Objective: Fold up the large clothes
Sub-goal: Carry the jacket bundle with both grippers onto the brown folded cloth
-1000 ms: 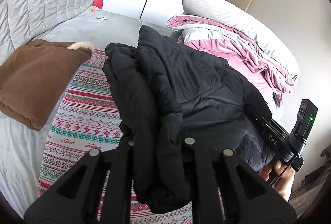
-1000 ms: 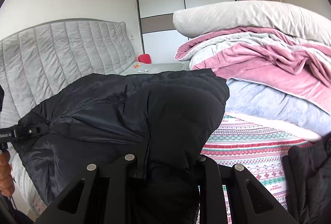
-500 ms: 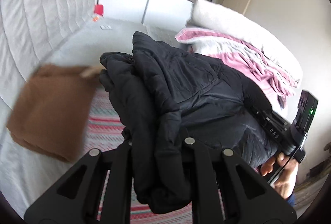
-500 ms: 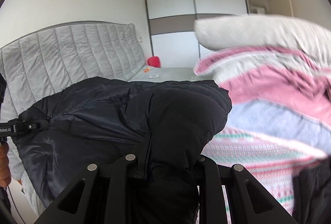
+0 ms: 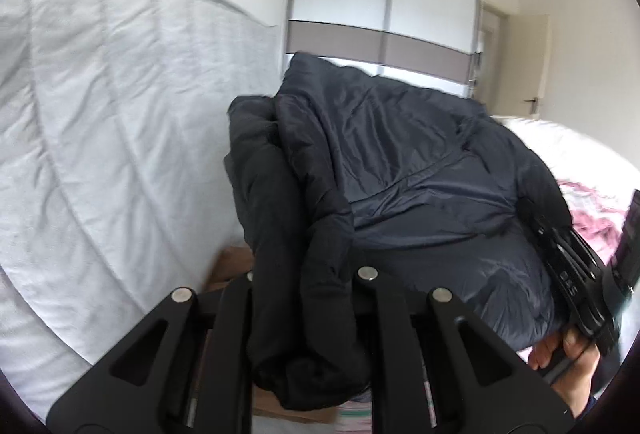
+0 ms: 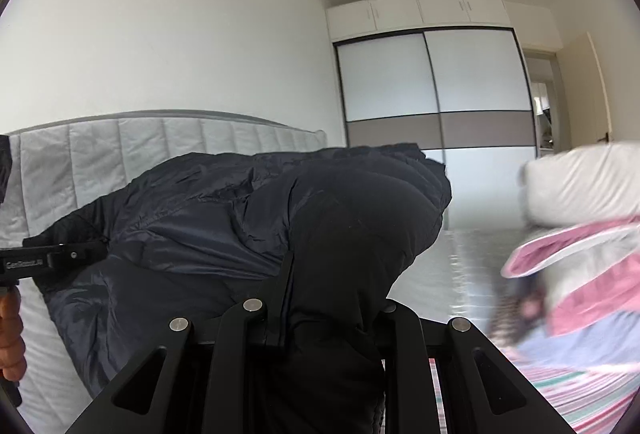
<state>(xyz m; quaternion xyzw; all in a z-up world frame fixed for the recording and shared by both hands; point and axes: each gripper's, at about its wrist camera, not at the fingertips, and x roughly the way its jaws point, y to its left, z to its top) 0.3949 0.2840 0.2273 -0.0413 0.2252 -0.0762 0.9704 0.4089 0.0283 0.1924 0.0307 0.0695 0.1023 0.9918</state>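
A large black puffer jacket point(image 5: 408, 169) hangs stretched between my two grippers, lifted high above the bed. My left gripper point(image 5: 308, 298) is shut on one bunched edge of it. My right gripper point(image 6: 324, 314) is shut on the other edge; the jacket point(image 6: 248, 226) drapes over its fingers and hides the tips. The right gripper also shows at the right edge of the left wrist view point(image 5: 572, 278), with a hand under it. The left gripper shows at the left edge of the right wrist view point(image 6: 52, 258).
A grey quilted headboard point(image 5: 100, 153) stands to the left. A white wardrobe with sliding doors point(image 6: 436, 93) is behind. A pile of pink and white bedding point(image 6: 584, 234) lies on the right, over a patterned blanket point(image 6: 580, 394). A brown cushion point(image 5: 228, 270) peeks out below the jacket.
Both grippers have risen and tilted up with the jacket. The bed surface and brown cushion have dropped almost out of view; the wall and wardrobe now fill the background.
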